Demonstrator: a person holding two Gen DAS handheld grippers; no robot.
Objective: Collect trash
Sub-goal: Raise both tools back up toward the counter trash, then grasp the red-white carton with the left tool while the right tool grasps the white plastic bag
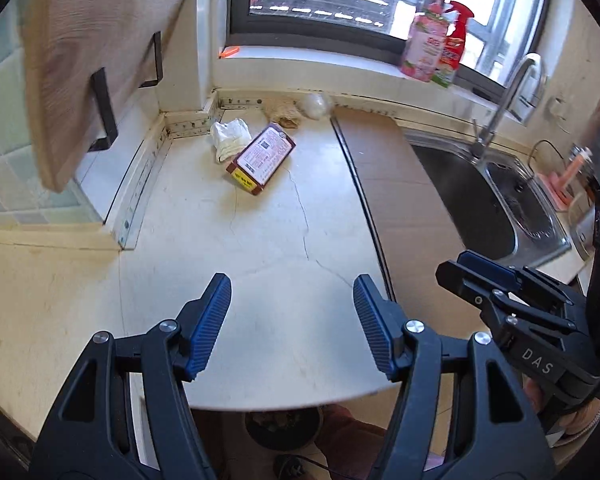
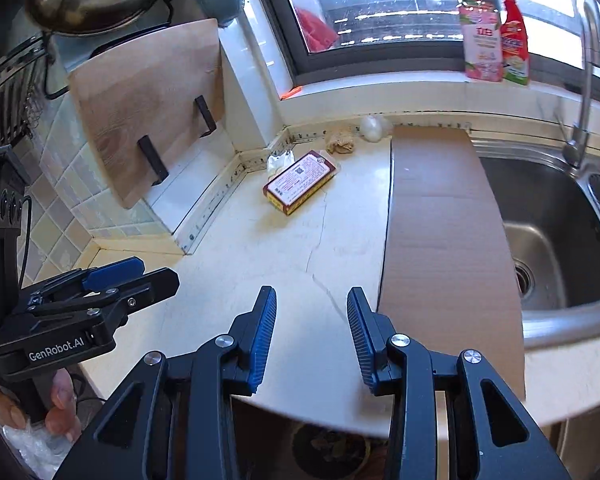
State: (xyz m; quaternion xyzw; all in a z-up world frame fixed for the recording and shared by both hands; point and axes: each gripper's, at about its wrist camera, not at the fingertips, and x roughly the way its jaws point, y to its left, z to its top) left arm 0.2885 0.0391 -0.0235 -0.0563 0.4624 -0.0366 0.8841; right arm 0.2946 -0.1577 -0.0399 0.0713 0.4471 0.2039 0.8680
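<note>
- Cardboard, brown and printed: the small box (image 1: 261, 159) lies flat near the countertop's (image 1: 260, 280) back corner, just beside a crumpled white tissue (image 1: 230, 138).
- It looks light, stiff but crushable; gripping across its narrow sides seems safest.
- Left gripper (image 1: 292, 320) stands open and empty; right gripper (image 2: 312, 336) is partly open and empty.

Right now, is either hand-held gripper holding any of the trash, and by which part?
Nothing is held. The left hand-held gripper and right hand-held gripper both stand open over the countertop, short of the box and crumpled tissue.
</note>
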